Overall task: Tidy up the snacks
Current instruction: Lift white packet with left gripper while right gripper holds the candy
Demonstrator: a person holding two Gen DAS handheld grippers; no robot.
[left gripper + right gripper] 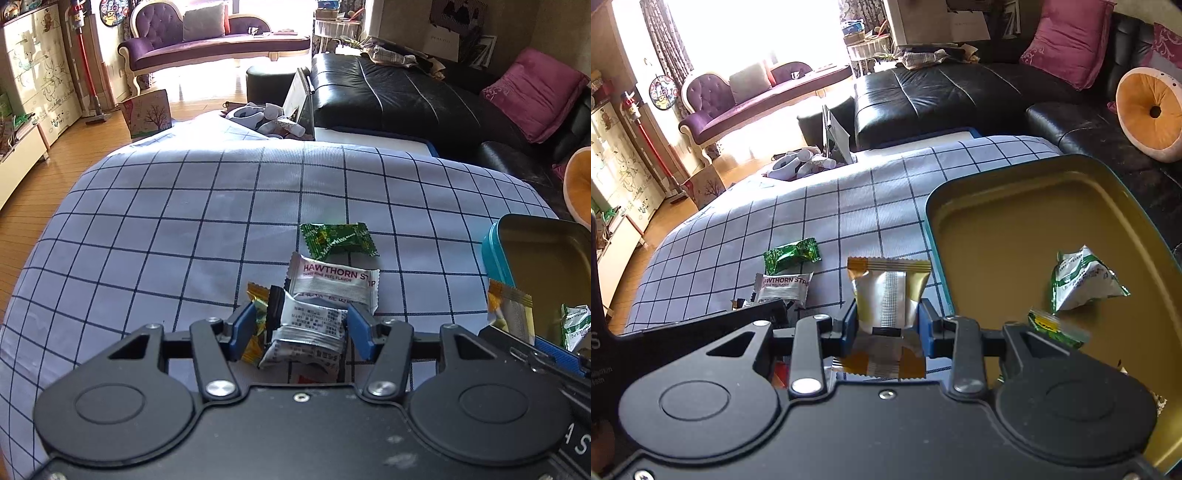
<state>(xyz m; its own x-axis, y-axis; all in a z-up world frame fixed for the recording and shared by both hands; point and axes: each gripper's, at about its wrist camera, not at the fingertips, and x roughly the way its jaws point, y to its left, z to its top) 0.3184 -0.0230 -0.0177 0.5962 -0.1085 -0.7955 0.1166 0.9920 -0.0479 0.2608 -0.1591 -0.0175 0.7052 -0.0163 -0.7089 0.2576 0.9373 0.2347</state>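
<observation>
The right gripper (888,319) fingers clamp a gold packet (888,286) upright, just left of the tin (936,206), so it is nearer. The left gripper (301,326) fingers bracket a silver packet (310,328) further left; contact unclear.

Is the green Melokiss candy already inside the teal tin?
No: the green Melokiss candy lies on the checked cloth, left of the teal tin.

Glossy foil wrapper (310,328), woven checked cloth (166,229), metal tin (1015,240)
</observation>
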